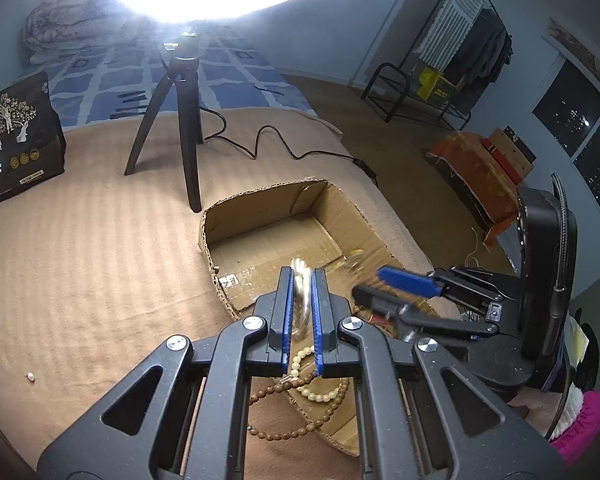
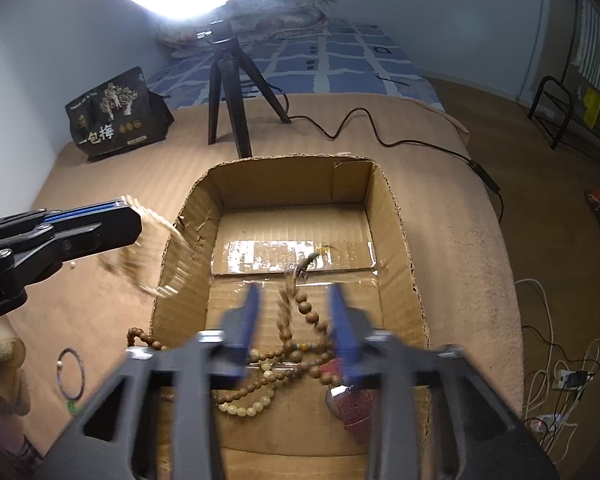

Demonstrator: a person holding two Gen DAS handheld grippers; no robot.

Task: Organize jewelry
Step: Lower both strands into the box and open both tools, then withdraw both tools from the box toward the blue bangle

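Note:
An open cardboard box point(image 2: 284, 160) lies on a tan blanket. My left gripper point(image 1: 302, 276) is shut on a pale bracelet point(image 1: 302, 300). In the right wrist view that bracelet point(image 2: 160, 236) hangs blurred from the left gripper point(image 2: 134, 212) at the box's left wall. My right gripper point(image 2: 296, 296) stands open over the box's near end. A blurred strand of brown beads point(image 2: 286, 308) is between its fingers, untouched by the pads. Brown bead strings point(image 2: 260, 356), a pale yellow bead bracelet point(image 2: 244, 408) and a red-strap watch point(image 2: 352, 404) lie in the box.
A thin bangle point(image 2: 72, 372) and a small white bead point(image 1: 31, 376) lie on the blanket left of the box. Behind it stand a black tripod point(image 2: 224, 92) with a bright ring light, its cable point(image 2: 380, 140), and a black bag point(image 2: 116, 116). The blanket's edge drops off at right.

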